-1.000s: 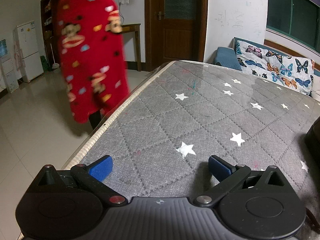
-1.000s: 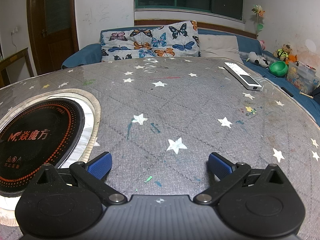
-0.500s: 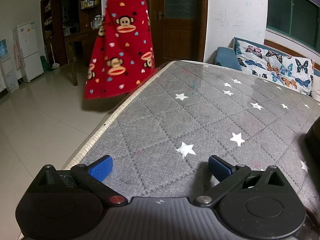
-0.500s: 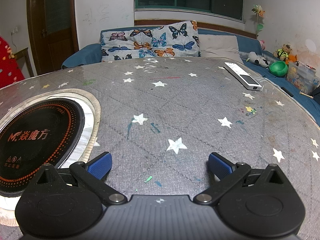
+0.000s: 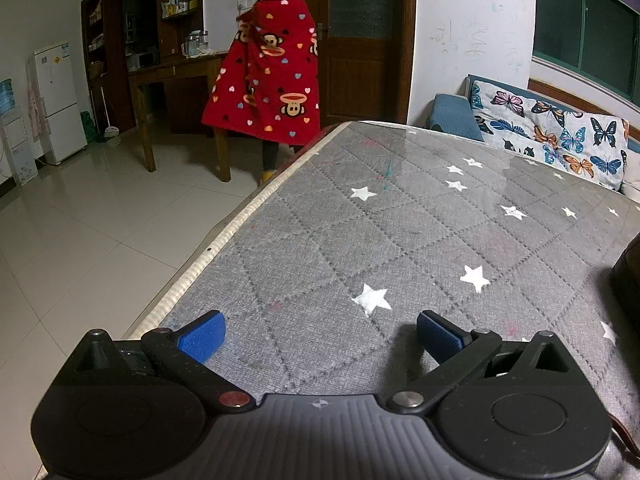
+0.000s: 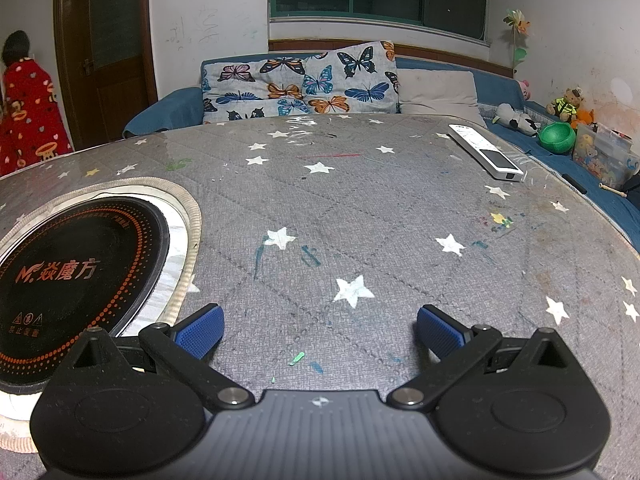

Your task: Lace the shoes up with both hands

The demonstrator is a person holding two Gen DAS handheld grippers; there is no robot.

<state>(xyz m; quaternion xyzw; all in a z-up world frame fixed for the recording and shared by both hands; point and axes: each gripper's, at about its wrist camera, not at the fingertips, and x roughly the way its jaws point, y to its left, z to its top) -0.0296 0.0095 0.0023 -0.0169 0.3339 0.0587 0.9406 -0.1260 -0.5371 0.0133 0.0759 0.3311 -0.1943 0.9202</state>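
No shoe or lace shows clearly in either view. A dark rounded object [image 5: 629, 276] pokes in at the right edge of the left wrist view; what it is I cannot tell. My left gripper [image 5: 320, 332] is open, its blue pads [image 5: 204, 332] wide apart over the grey star-print table cover [image 5: 400, 220], with nothing between them. My right gripper [image 6: 319, 330] is open too, with nothing between its fingers, low over the same cover [image 6: 380, 208].
A black round induction cooktop [image 6: 76, 276] is set into the table left of the right gripper. A white remote [image 6: 486, 152] lies far right. The table's left edge [image 5: 224, 236] drops to tiled floor. A person in a red robe [image 5: 272, 80] stands by the door. A butterfly-cushion sofa [image 6: 304, 84] lies behind.
The person in the red robe has walked away from the table's edge toward the door and wooden desk. Both grippers have stayed still and open.
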